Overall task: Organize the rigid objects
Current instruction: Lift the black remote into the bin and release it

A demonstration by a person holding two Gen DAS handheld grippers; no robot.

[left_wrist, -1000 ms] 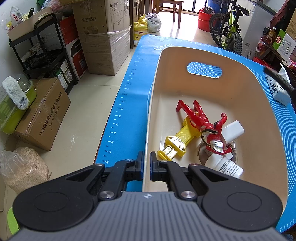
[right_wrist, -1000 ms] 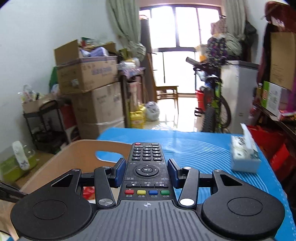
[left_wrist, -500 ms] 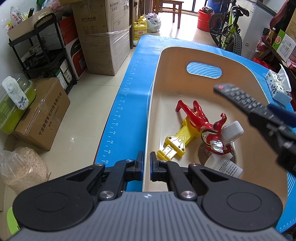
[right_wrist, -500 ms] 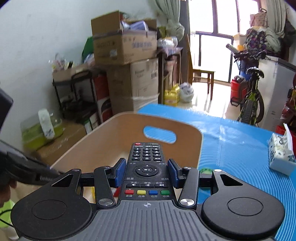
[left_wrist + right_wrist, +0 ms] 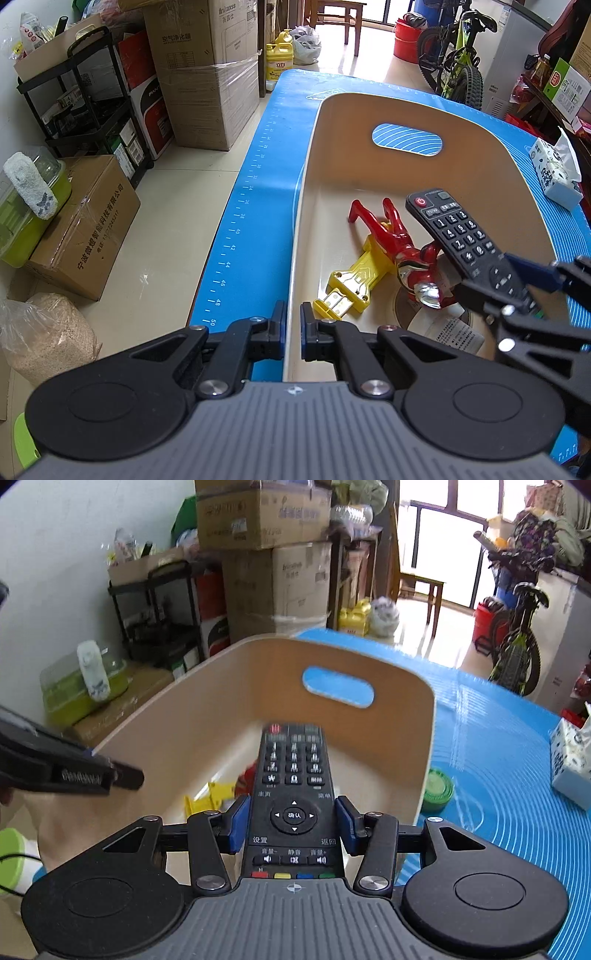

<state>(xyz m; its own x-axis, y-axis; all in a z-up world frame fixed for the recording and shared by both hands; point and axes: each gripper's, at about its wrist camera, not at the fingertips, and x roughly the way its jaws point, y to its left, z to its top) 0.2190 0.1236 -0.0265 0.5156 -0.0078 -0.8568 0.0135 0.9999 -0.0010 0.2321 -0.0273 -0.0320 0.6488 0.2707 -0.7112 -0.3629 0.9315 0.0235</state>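
Blue-matted table (image 5: 258,192) carries my beige plastic bin (image 5: 480,155); my left claw (image 5: 292,325) pinches its near rim. My right claw (image 5: 293,825), angled down, clamps the black remote control (image 5: 293,775) over the bin, hiding toys beneath.

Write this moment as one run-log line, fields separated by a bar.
right gripper: shut on remote control | over beige bin | left gripper: shut on bin wall | in bin: red toy figure

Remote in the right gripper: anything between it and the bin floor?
No lid or barrier. The remote hangs over the open bin, clamped in the right gripper. Right below it lie the red figure and a white bottle, so it would likely land on those.
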